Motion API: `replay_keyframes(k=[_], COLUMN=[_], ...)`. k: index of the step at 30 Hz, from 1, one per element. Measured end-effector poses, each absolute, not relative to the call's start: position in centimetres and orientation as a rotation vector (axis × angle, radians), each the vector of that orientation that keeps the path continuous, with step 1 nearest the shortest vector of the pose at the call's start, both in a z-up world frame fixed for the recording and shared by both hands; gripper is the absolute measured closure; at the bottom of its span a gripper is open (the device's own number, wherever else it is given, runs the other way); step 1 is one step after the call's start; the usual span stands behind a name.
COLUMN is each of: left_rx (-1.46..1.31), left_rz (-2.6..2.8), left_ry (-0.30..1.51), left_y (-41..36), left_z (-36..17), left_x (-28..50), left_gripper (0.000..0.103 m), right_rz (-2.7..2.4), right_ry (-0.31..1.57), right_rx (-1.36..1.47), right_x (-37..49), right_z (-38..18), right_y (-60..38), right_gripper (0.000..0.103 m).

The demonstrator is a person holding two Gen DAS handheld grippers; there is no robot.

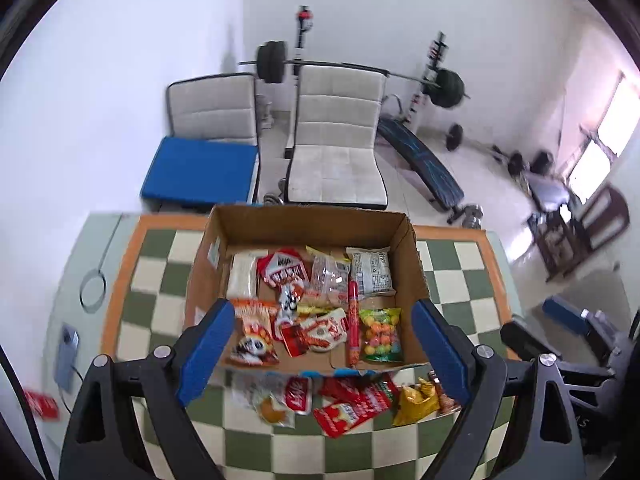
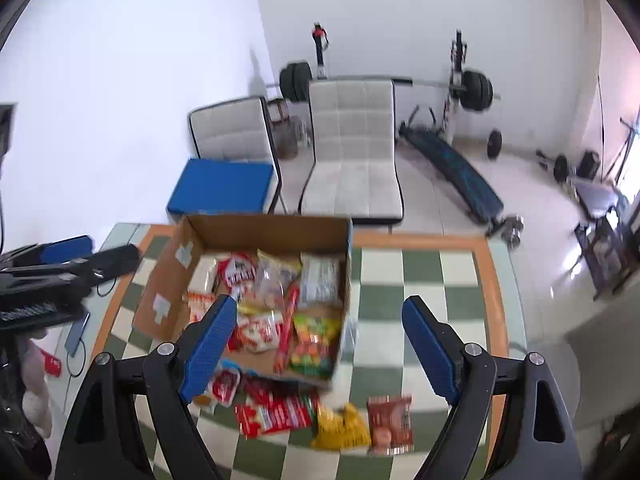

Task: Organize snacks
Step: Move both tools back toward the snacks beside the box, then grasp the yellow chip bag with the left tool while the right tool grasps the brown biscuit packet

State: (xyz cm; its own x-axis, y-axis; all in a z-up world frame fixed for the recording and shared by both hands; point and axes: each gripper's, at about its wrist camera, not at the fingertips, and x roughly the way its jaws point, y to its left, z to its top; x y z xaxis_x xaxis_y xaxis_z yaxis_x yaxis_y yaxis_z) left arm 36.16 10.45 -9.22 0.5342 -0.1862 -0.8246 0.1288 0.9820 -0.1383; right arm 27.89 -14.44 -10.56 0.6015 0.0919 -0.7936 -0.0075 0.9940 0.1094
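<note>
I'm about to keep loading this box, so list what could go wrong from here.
1. The cardboard box is already crowded; another packet may land on top and slide.
2. The yellow packet overlaps the red packet; grabbing one may drag the other.
3. The brown packet lies near the table's front edge and could get pushed off.

Left hand-held gripper (image 1: 324,344) and right hand-held gripper (image 2: 320,346) agape
</note>
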Motion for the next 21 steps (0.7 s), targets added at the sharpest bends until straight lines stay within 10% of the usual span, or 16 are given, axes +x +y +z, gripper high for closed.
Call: replay_keyframes(k=[21], left_rx=[0.019], left_rz=[-0.214], left_ry=[1.405], left_y=[-0.1], left_z=[-27.1], left_x=[31.0], left_gripper=[0.013], right_rz=[0.0], right_ry=[1.381], right_rx=[0.214], right_x=[25.3], right_z=[-32.9], right_y=[-25.1], right_gripper=[0.021])
